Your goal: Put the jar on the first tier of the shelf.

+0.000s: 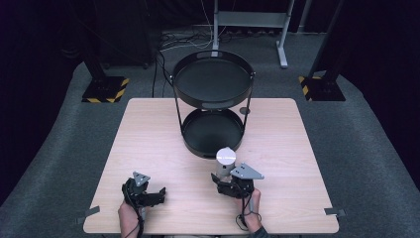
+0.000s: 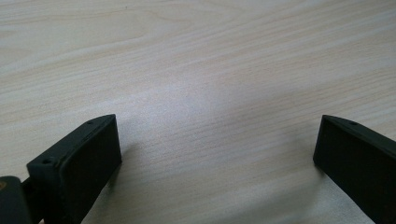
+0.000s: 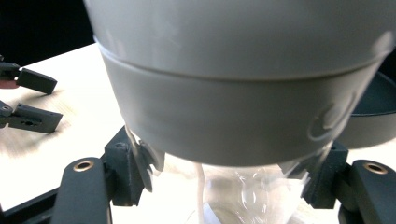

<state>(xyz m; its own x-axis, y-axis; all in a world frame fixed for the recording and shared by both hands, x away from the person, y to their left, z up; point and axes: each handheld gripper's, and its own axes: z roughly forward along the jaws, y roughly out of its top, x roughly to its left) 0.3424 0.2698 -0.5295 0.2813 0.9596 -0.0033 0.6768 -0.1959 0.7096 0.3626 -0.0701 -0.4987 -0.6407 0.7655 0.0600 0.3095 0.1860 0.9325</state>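
Clear body under bottle's (image 3: 243,93) grey cap shows w/ right gripper (image 3: 229,179) clamped.

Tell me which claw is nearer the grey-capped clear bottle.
Right. The right claw is shut on the bottle; the left claw rests open on the table, well off to the bottle's left.

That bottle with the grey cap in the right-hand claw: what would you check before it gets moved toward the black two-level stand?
1. Grip: right gripper is shut on the bottle, pads on the clear body just under the grey cap. Ok.
2. Bottle posture: roughly upright in the high view. Ok.
3. Firmness of hold: the clear body looks thin. Cannot tell.
4. Left gripper: jaws open, nothing between them, resting aside on the table. Ok.
5. Stand: the lower tray and upper tray look bare. Ok.
6. Path: bare table between bottle and stand. Ok.
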